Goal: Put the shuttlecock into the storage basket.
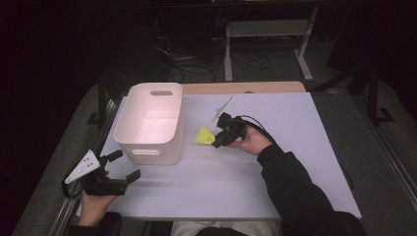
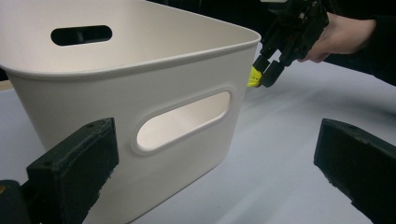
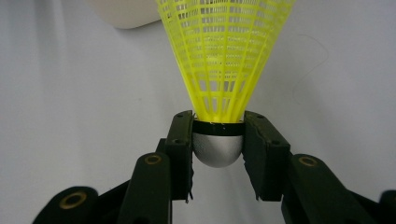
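Pinching yellow shuttlecock [image 3: 219, 70]: right tongs [image 3: 218, 147] | left tongs [image 2: 215, 172]: spread, seemingly empty, beside bin [image 2: 140, 70]

We see a yellow shuttlecock [image 3: 224, 60] with a silver cap, pinched at its cap. Its mesh skirt points toward the white bin [image 1: 150, 123], just beside it.

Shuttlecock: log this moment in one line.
right gripper: shut on shuttlecock | left gripper: open, idle | white bin: left of shuttlecock

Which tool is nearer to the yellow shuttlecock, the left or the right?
Right. The right tool grips the shuttlecock at its head; the left tool is open, across the white bin from it.
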`<state>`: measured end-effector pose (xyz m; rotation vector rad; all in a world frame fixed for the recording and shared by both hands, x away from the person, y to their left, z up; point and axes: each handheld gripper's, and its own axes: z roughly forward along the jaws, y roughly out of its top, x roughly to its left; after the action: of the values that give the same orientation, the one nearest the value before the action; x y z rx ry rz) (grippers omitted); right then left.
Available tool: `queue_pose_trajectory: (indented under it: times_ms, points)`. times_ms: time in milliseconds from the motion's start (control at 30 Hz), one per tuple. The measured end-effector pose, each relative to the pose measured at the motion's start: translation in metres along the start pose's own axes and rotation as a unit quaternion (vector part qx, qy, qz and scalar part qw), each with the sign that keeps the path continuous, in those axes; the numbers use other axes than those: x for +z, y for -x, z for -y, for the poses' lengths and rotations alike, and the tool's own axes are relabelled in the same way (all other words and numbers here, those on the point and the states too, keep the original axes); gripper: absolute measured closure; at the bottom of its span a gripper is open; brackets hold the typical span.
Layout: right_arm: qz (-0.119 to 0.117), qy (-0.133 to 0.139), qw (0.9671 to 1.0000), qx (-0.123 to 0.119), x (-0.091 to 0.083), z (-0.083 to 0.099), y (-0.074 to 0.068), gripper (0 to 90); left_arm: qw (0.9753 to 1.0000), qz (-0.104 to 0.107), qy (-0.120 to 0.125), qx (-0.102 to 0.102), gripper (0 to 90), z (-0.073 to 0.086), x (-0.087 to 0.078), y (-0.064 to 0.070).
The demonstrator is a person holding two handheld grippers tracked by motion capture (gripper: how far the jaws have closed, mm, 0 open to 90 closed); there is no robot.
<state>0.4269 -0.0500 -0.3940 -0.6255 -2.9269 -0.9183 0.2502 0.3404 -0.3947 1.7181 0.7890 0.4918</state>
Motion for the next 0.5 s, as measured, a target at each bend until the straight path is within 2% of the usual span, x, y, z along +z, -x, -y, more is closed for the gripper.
queue_pose_trajectory:
  times_ms: [500]
  points:
    - [0.005,0.026,0.9996,-0.009,-0.028,-0.006,-0.007,63.2,1.0,-0.001,-0.001,-0.001,0.0,0.0,0.0,0.0]
